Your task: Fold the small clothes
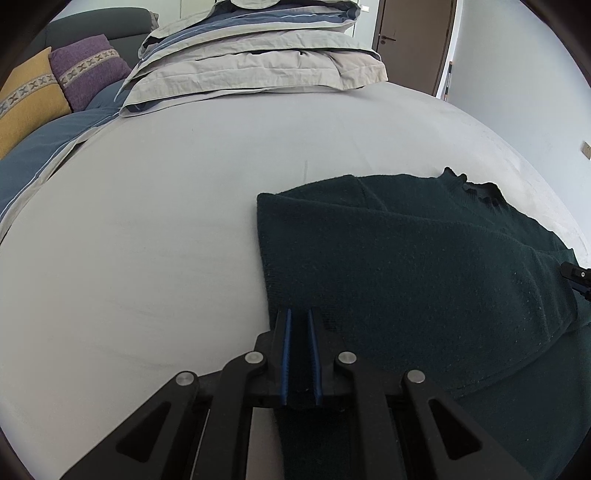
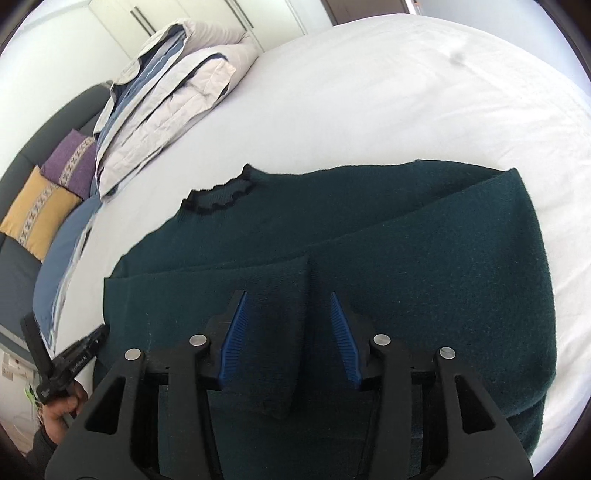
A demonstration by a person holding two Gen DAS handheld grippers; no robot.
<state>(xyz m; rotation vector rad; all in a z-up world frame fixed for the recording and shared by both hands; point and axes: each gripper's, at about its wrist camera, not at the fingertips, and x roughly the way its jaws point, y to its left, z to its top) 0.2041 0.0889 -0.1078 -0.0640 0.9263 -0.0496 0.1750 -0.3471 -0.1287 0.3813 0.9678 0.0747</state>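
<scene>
A dark green knit sweater (image 1: pixel 406 251) lies flat on the white bed (image 1: pixel 147 221), its black-trimmed collar (image 1: pixel 480 190) at the far side. My left gripper (image 1: pixel 299 314) is shut on the sweater's near left corner, fabric pinched between its blue pads. In the right wrist view the sweater (image 2: pixel 424 258) fills the middle, collar (image 2: pixel 218 197) at upper left, sleeves folded in across the body. My right gripper (image 2: pixel 288 299) is open, its jaws either side of a folded sleeve end (image 2: pixel 280 332), just above the cloth. The left gripper's body (image 2: pixel 70 365) shows at lower left.
A stack of folded grey and blue bedding (image 1: pixel 255 55) lies at the far end of the bed. Yellow (image 1: pixel 26 107) and purple (image 1: pixel 88 66) cushions sit on a dark sofa at the left. A door (image 1: pixel 413 33) stands behind.
</scene>
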